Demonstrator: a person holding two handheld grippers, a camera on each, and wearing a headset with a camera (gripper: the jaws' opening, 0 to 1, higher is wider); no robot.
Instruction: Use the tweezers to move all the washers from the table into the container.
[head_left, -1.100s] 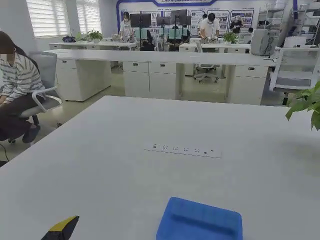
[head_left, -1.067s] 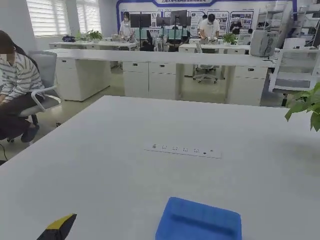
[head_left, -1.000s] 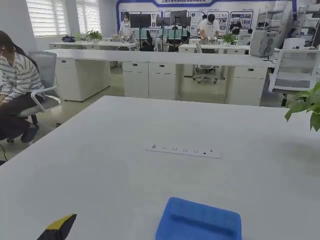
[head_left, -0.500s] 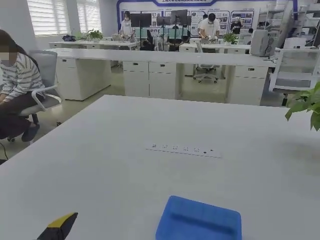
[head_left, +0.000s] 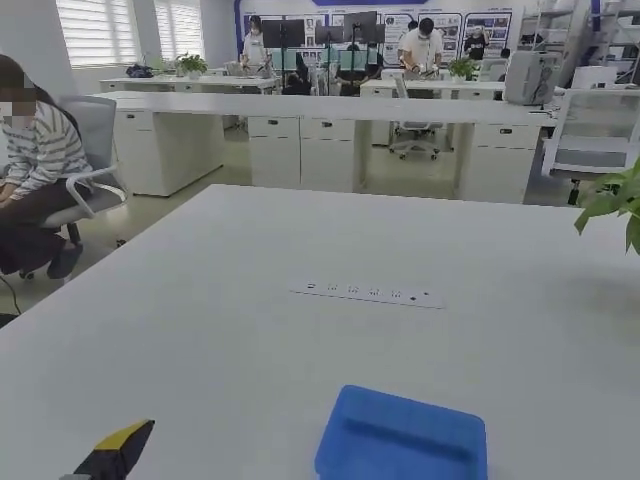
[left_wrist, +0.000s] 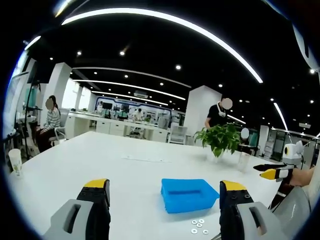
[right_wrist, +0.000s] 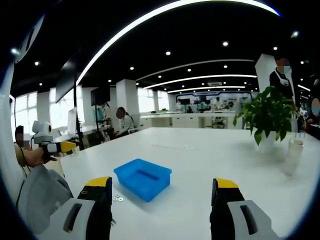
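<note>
The left gripper and right gripper hang released and empty over the worktop, jaws spread wide, probably because no pick has begun. Just ahead of the left gripper, toward its right jaw, the washers lie clustered. The blue container sits close behind them, which should keep transfers short.

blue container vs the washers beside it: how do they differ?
Colour: the container is blue, the washers pale. Size: the container is far larger than any washer. Shape: the container is an open rectangular tray, the washers flat rings. Both rest on the white table.
</note>
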